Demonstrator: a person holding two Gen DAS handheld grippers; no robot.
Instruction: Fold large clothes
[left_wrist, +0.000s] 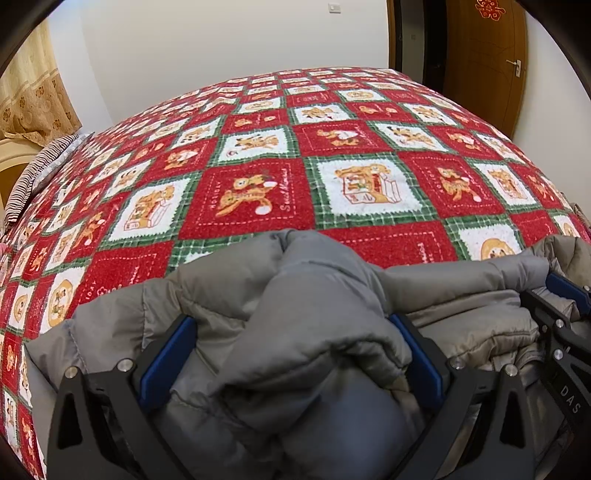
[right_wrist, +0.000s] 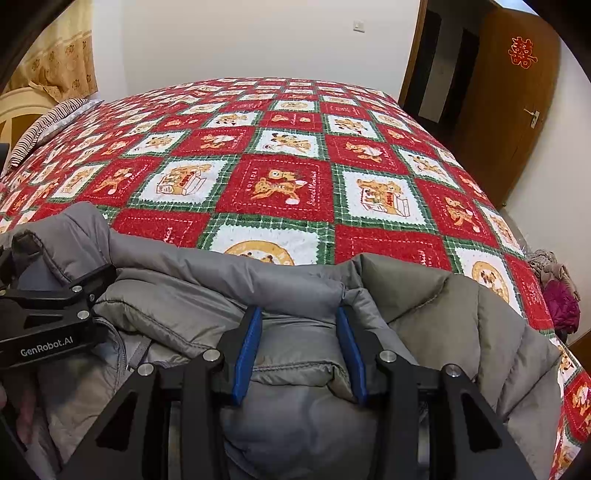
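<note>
A grey puffer jacket (left_wrist: 295, 295) lies bunched at the near edge of a bed covered by a red, white and green bear-print blanket (left_wrist: 258, 155). My left gripper (left_wrist: 291, 325) has its blue pads around a thick fold of the jacket. In the right wrist view the jacket (right_wrist: 461, 314) spreads across the foreground. My right gripper (right_wrist: 299, 317) is shut on a folded edge of it. The left gripper (right_wrist: 44, 306) shows at the left of that view, and the right gripper (left_wrist: 565, 291) shows at the right of the left wrist view.
A striped pillow (left_wrist: 40, 166) lies at the bed's far left by a curtain (left_wrist: 33, 96). A wooden door (right_wrist: 509, 99) stands at the right. A pile of magenta and beige clothes (right_wrist: 557, 288) sits past the bed's right edge.
</note>
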